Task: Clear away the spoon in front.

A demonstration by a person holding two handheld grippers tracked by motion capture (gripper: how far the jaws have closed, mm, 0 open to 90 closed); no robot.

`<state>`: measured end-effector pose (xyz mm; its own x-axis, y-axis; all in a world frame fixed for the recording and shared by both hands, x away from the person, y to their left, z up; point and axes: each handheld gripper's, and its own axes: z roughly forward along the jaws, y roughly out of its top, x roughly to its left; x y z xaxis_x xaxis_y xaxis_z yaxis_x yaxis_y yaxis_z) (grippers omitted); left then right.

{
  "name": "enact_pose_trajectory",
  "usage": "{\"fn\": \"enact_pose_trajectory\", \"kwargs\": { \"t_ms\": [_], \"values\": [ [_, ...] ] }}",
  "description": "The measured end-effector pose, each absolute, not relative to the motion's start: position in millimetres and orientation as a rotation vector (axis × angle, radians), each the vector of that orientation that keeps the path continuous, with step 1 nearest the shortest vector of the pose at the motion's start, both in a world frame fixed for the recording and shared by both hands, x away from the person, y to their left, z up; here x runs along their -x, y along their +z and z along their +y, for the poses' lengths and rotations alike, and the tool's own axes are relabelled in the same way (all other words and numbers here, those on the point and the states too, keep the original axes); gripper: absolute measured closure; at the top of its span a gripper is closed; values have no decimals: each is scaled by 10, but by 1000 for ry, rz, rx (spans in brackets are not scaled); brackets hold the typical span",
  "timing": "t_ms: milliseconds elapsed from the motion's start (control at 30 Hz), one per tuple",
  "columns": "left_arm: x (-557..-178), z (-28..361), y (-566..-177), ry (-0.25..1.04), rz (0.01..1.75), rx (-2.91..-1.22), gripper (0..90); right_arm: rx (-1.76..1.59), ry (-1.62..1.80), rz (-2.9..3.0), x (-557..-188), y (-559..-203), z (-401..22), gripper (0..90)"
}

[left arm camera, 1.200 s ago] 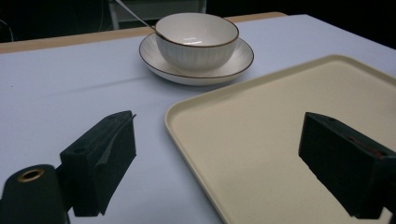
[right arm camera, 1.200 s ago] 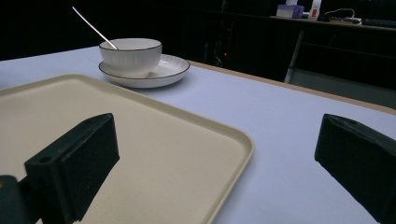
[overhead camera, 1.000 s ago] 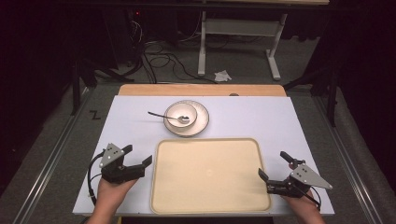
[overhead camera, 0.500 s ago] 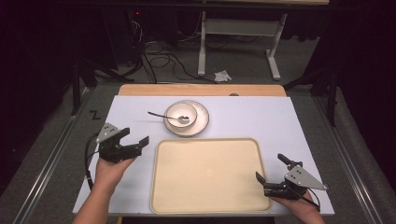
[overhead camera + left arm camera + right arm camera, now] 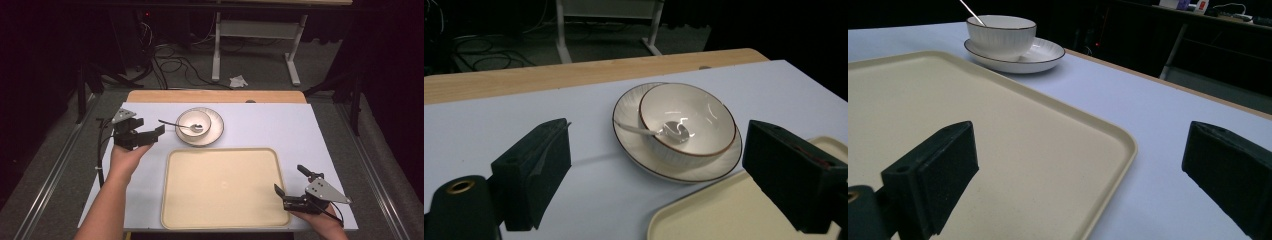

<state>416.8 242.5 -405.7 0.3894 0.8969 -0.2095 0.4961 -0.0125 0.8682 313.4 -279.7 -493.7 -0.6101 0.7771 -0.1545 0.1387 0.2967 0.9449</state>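
Right hand [image 5: 320, 220] cut off by bottom edge in high view, mostly covered by right gripper [image 5: 295, 187]. Left forearm [image 5: 107, 205] runs out of frame at bottom. Spoon [image 5: 970, 11] handle clipped by top edge in right gripper view, its scoop sunk behind bowl [image 5: 1000, 30] wall. Tray [image 5: 744, 215] cut off at bottom in left gripper view — one corner behind jaw. Small white thing on floor [image 5: 238, 80] beyond table — too small to tell what. Room past table edge lost in dark.
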Motion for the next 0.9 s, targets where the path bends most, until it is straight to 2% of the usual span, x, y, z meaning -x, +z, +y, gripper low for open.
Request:
{"fn": "enact_pose_trajectory", "kwargs": {
  "t_ms": [433, 533, 900],
  "values": [
    [-4445, 2398, -4036, 497, 1314, -1688, 152, -799, 1340, 1936, -3115, -4928, -2802, 29],
    [-4539, 2424, -4087, 418, 1346, -1660, 154, -806, 1347, 1934, -3116, -4936, -2798, 29],
    [-4750, 2455, -4268, 317, 1444, -1665, 218, -846, 1354, 1929, -3109, -4962, -2822, 35]
  ]
}}
